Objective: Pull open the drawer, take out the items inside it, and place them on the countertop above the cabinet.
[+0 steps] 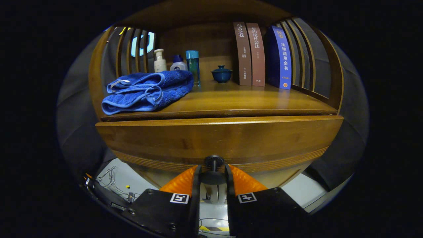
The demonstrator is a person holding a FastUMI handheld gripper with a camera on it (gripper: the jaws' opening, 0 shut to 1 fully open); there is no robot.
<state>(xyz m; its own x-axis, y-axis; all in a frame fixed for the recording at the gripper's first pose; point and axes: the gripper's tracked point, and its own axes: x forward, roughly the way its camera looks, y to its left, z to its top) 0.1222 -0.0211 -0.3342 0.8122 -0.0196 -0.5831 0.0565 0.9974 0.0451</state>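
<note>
Countertop [231, 99] with three books [257, 53] (upright), one towel [145, 91], claw [213, 172] gripping knob [213, 161]

Drawer front [218, 138], lower centre: varnished wood, glossy, smooth. Countertop [244, 99], mid-frame: same polished wood, reflective. Towel [148, 91], upper left: blue terry cloth, rough pile. Knob [213, 161], bottom centre: dark, matt. Gripper [213, 173] fingers [181, 181] closed on knob: orange ribbed plastic, black matt bodies. Lidded cup [221, 74], upper centre: glossy blue ceramic.
</note>
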